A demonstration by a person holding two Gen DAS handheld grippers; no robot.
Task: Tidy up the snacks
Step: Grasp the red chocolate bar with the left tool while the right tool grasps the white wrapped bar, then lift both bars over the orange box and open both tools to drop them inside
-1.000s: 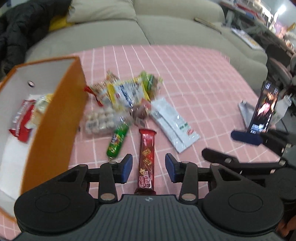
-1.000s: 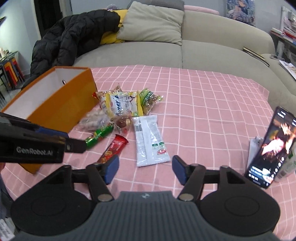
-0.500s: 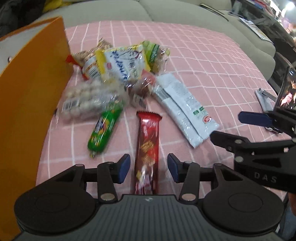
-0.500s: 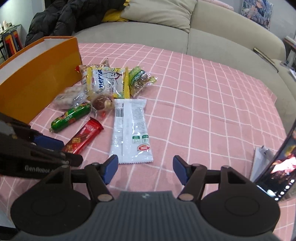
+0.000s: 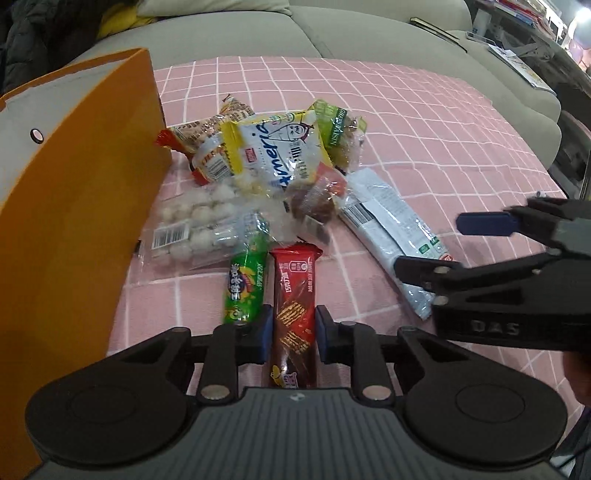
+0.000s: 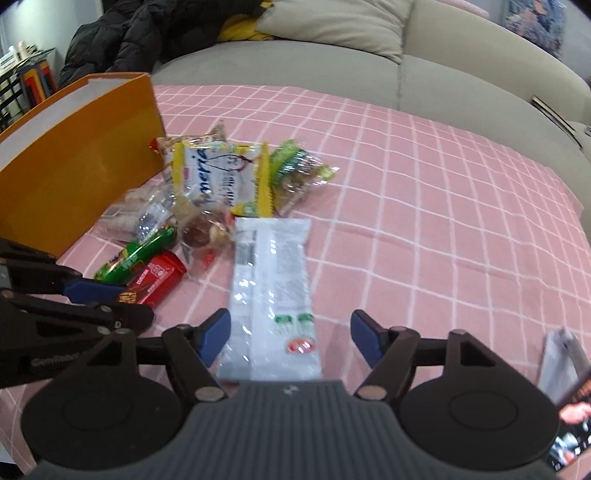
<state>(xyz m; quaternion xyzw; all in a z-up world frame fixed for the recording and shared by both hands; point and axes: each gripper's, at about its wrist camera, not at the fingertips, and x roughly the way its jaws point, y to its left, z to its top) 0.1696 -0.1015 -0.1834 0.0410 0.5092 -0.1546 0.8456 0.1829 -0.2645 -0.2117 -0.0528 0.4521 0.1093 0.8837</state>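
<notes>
A heap of snack packets lies on the pink checked cloth (image 5: 424, 122) beside an orange box (image 5: 74, 206). My left gripper (image 5: 291, 334) is shut on a red chocolate wafer bar (image 5: 295, 295), its blue pads pressing both long sides. A green tube snack (image 5: 245, 280) lies just left of it. My right gripper (image 6: 291, 338) hangs over the near end of a long white packet (image 6: 269, 295); its jaws are opening and the pads stand clear of the packet's edges. The same packet (image 5: 388, 229) shows in the left wrist view under the right gripper's fingers (image 5: 424, 267).
The heap holds a white-and-yellow bag (image 5: 277, 155), a clear pack of white balls (image 5: 199, 229), a green-labelled bag (image 6: 299, 173) and a brown sweet (image 6: 201, 230). A beige sofa (image 6: 369, 74) with a black jacket (image 6: 147, 33) runs behind. A phone (image 6: 569, 443) stands at right.
My left gripper sank onto the red bar and shut on it. My right gripper came in and down over the white packet, and its jaws widened.
</notes>
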